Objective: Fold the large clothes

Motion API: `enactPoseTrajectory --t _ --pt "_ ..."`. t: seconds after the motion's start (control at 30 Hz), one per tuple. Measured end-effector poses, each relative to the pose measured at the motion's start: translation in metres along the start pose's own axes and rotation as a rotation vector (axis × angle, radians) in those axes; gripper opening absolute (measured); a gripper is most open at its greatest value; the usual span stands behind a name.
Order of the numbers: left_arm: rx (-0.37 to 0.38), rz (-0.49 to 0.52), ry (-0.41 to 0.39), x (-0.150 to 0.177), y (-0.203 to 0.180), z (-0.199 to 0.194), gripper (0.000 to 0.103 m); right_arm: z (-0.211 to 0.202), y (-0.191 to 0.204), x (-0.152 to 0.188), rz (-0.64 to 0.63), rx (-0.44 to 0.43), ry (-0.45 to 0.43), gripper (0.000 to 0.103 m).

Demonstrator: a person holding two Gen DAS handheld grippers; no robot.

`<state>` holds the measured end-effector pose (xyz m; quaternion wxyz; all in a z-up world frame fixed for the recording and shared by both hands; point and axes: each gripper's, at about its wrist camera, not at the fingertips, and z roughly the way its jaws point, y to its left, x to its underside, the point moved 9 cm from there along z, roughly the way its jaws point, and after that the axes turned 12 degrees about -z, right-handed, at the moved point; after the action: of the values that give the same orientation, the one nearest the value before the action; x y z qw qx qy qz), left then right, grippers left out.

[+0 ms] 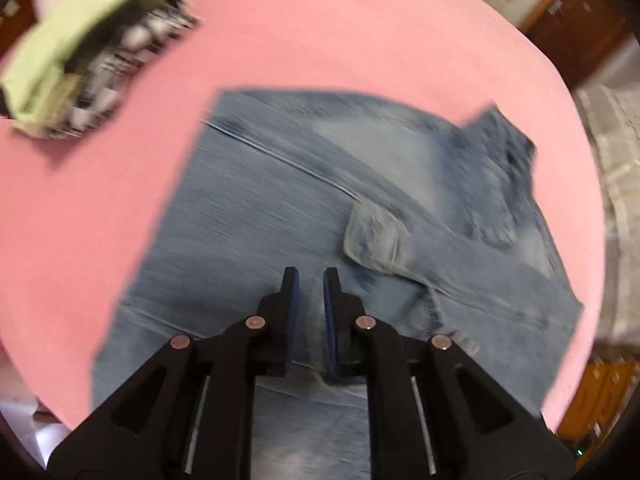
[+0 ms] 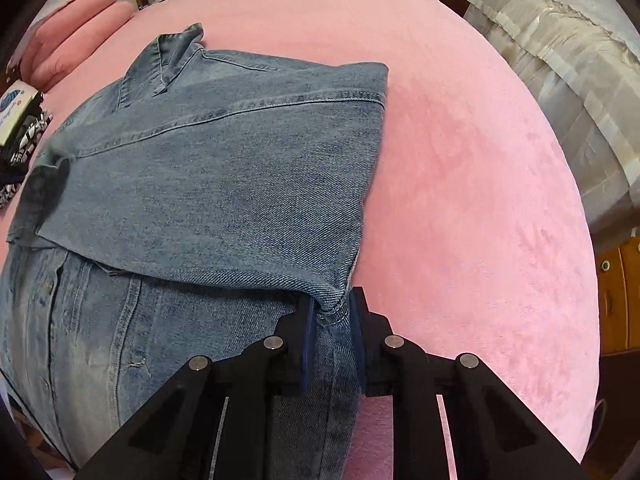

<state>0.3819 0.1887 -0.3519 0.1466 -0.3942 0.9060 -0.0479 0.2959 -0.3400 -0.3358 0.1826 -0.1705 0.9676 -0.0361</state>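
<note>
A light-blue denim jacket (image 2: 224, 168) lies on the pink bed cover (image 2: 460, 160), its upper part folded down over the button front and the collar (image 2: 176, 52) at the far side. My right gripper (image 2: 332, 304) is shut on the near right corner of the folded layer, and denim fills the gap between its pads. In the blurred left wrist view the same jacket (image 1: 260, 208) spreads below my left gripper (image 1: 312, 276), which points down over the cloth. Its jaws stand a narrow gap apart with nothing between them. A pale cuff (image 1: 374, 240) lies just beyond them to the right.
A heap of yellow-green and black-and-white clothes (image 1: 72, 52) sits at the bed's far left, also seen as a pile (image 2: 20, 132). Pink pillows (image 2: 80, 12) lie at the head. Grey folded bedding (image 2: 560, 80) and wooden furniture (image 2: 620, 300) stand to the right.
</note>
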Motion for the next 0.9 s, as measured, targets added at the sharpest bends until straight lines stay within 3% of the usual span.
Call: enactPoseTrajectory --t 0.07,0.2,0.33,0.47,0.6,0.67,0.77,0.9 --pt "-0.021 -0.035 -0.033 -0.006 0.017 -0.013 0.01 -0.003 0.001 -0.003 0.021 -0.011 -0.001 0.017" --pt "0.011 -0.048 -0.063 0.003 0.032 -0.043 0.01 -0.025 0.001 0.0 0.076 -0.025 -0.017 0.017" --pt "0.101 0.026 -0.084 0.033 0.007 -0.073 0.01 -0.054 0.016 -0.008 0.11 -0.068 -0.093 0.017" --pt "0.265 0.125 0.062 0.095 -0.047 -0.068 0.01 -0.058 0.061 -0.025 0.128 -0.276 -0.138 0.017" --pt "0.319 0.253 0.172 0.149 -0.104 -0.043 0.01 -0.039 0.095 -0.048 0.141 -0.383 -0.145 0.017" --pt "0.337 0.239 0.206 0.163 -0.124 -0.028 0.008 -0.022 0.104 -0.057 0.155 -0.402 -0.122 0.007" --pt "0.294 0.245 0.273 0.177 -0.148 0.004 0.006 0.015 0.111 -0.063 0.171 -0.393 -0.045 0.002" --pt "0.116 0.304 0.201 0.166 -0.14 0.033 0.006 0.028 0.094 -0.06 0.189 -0.372 -0.036 0.001"
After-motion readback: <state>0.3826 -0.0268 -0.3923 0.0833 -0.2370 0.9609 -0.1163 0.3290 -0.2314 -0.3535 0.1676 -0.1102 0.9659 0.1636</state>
